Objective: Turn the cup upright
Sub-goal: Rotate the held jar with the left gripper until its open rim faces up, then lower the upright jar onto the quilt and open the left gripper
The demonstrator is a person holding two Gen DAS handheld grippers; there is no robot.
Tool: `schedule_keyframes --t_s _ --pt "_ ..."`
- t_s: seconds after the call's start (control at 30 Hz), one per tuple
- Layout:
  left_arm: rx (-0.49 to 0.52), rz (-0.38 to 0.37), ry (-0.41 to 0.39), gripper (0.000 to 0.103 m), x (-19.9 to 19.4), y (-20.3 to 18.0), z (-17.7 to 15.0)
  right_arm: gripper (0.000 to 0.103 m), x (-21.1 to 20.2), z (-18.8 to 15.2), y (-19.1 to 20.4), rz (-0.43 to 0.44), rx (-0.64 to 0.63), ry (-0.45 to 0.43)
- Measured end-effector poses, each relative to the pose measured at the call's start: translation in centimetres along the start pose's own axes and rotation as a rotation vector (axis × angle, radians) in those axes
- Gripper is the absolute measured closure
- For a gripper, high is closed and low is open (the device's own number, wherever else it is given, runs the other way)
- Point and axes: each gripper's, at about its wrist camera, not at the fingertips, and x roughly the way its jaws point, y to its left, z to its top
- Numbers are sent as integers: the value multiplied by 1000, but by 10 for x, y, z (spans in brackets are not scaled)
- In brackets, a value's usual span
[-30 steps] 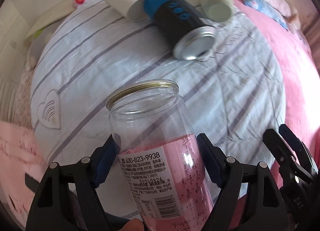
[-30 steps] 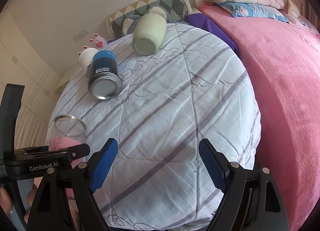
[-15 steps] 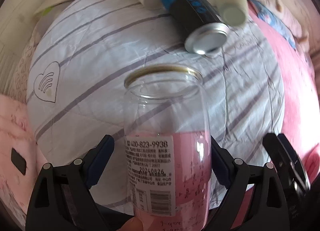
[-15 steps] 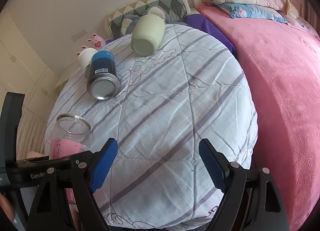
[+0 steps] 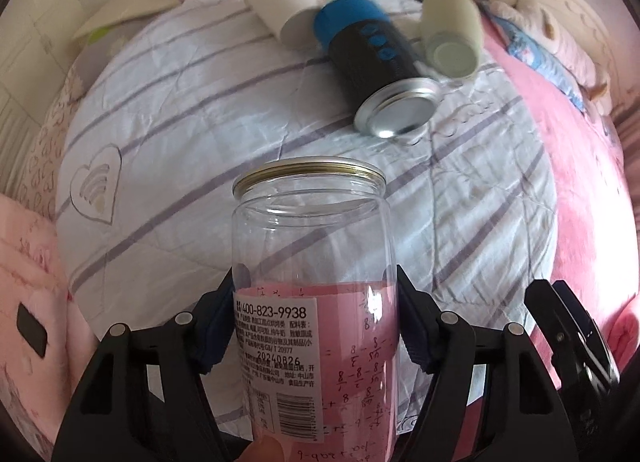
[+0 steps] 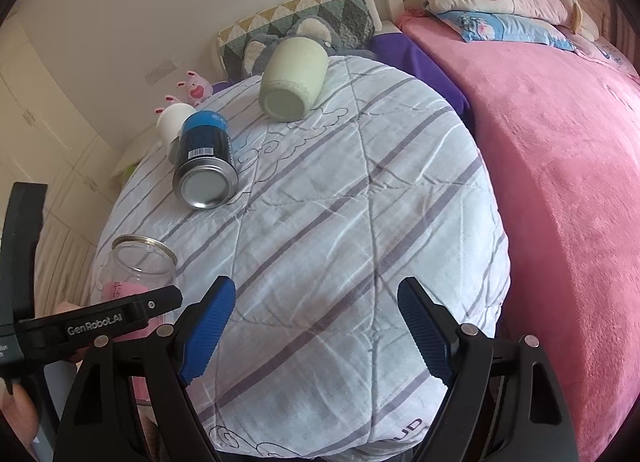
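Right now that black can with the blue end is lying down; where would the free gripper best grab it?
Probably around the black middle of the can, one finger on each long side, coming from above. It lies on its side on the quilt, silver base facing the open right gripper, so the round flanks are the exposed parts. The white cup crowds its blue end.

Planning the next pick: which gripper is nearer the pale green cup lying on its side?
Right, likely. The right gripper is open and faces the pale green cup across the quilt; the left gripper, farther left, grips the clear jar.
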Motion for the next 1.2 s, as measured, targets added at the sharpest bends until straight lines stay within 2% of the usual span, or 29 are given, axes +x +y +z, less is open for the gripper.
schedule_keyframes --t_s 0.2,0.33,0.47,0.63,0.93,1.2 --pt "78 39 -174 32 -32 0 -5 19 -8 -3 -1 -11 5 -12" --pt "130 106 -365 32 -54 3 -6 19 -15 -6 3 -16 -1 -22" --pt "162 94 -486 32 -50 8 -8 19 -20 -13 9 -26 -11 -25" --pt "194 60 -612 32 -51 18 -29 19 -26 -24 17 -48 -31 -20" --pt "221 12 -718 32 -46 32 -72 19 -39 -51 30 -97 -37 -20" --pt "259 -24 -745 32 -51 34 -85 19 -52 -74 40 -149 -26 -41"
